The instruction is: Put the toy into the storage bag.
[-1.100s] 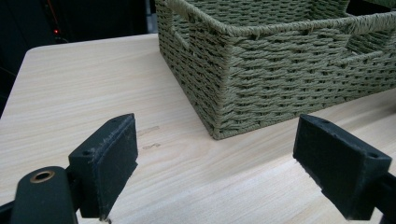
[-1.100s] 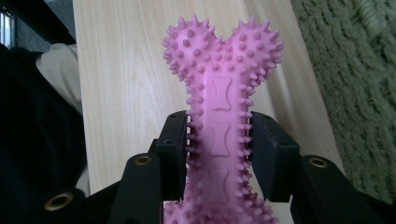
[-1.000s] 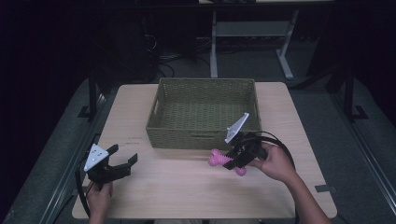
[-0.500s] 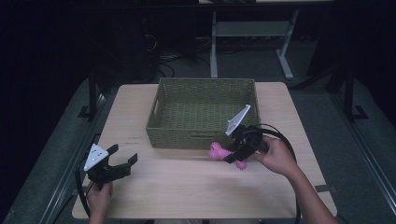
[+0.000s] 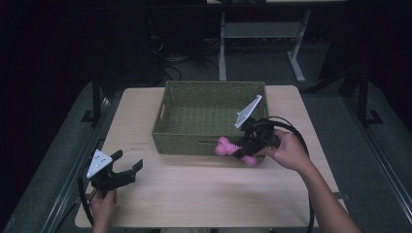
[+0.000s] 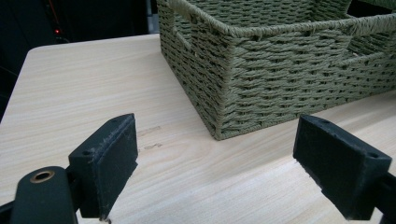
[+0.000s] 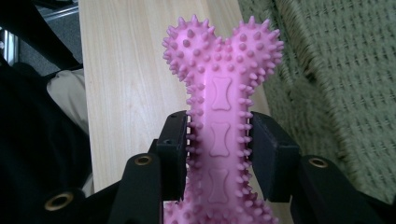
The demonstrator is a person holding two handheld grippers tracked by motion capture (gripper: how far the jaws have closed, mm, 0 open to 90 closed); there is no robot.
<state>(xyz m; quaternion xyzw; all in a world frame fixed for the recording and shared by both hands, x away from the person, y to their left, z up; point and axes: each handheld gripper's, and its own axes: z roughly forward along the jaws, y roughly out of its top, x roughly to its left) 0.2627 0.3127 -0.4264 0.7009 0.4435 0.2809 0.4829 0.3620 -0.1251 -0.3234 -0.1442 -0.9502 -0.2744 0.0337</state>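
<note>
A pink spiky bone toy (image 7: pixel 219 107) sits clamped by its shaft between the two black jaws of my right gripper (image 7: pixel 219 154). From above, that right gripper (image 5: pixel 243 148) holds the pink toy (image 5: pixel 224 146) off the table, just in front of the near right wall of the green woven basket (image 5: pixel 184 141). My left gripper (image 5: pixel 127 164) rests near the table's front left corner, jaws wide apart and bare. In the left gripper view the left gripper (image 6: pixel 217 158) faces the basket's near corner (image 6: pixel 224 84), a short way off.
The light wooden table (image 5: pixel 194 194) carries the basket at its far middle. A black cable (image 5: pixel 291 131) loops from the right gripper. Dark floor and a white desk frame (image 5: pixel 223 43) lie beyond the table's far edge.
The right gripper has risen with the pink toy and come closer to the basket's near wall. The left gripper has stayed put.
</note>
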